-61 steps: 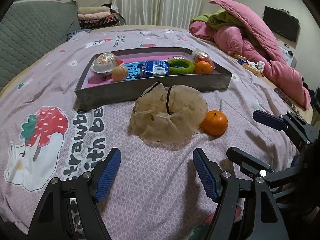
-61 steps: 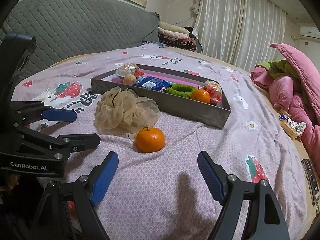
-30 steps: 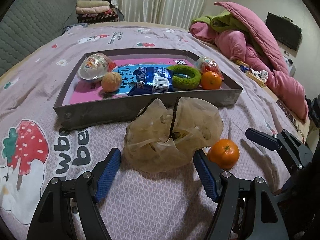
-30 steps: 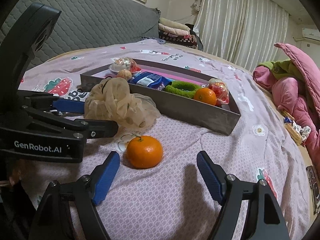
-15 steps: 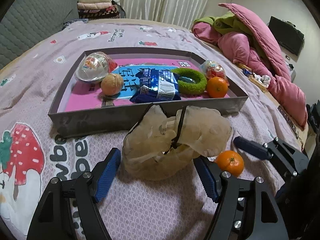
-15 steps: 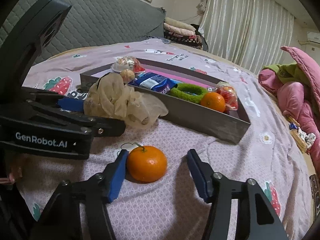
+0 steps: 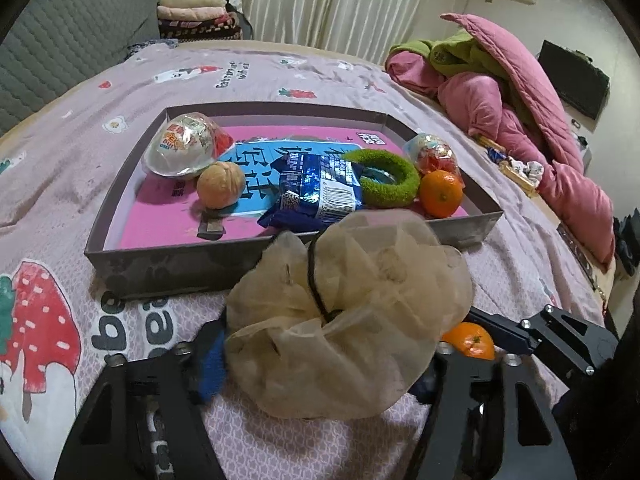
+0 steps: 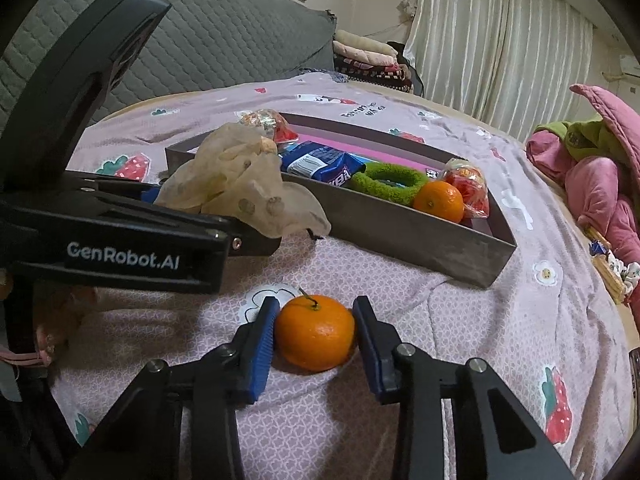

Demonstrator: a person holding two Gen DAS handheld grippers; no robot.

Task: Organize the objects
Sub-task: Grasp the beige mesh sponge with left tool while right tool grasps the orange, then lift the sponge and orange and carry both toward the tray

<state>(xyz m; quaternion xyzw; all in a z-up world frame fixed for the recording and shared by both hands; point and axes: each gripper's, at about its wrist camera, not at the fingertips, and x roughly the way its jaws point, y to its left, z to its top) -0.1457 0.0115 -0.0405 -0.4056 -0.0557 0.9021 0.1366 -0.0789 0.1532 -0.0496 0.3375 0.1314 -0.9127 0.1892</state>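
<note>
Both grippers newly closed: scrunchie (image 7: 348, 312), tangerine (image 8: 315, 333).

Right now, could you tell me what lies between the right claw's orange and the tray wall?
Nothing but bare bedspread in the right wrist view: the orange sits between the right claw pads, and the tray wall stands beyond.

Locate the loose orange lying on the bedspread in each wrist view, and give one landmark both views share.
Left wrist: the loose orange sits low right, half hidden behind the beige mesh bag.
Right wrist: bottom centre, between the right gripper fingers.
Shared landmark: the grey tray, holding a second orange.
</note>
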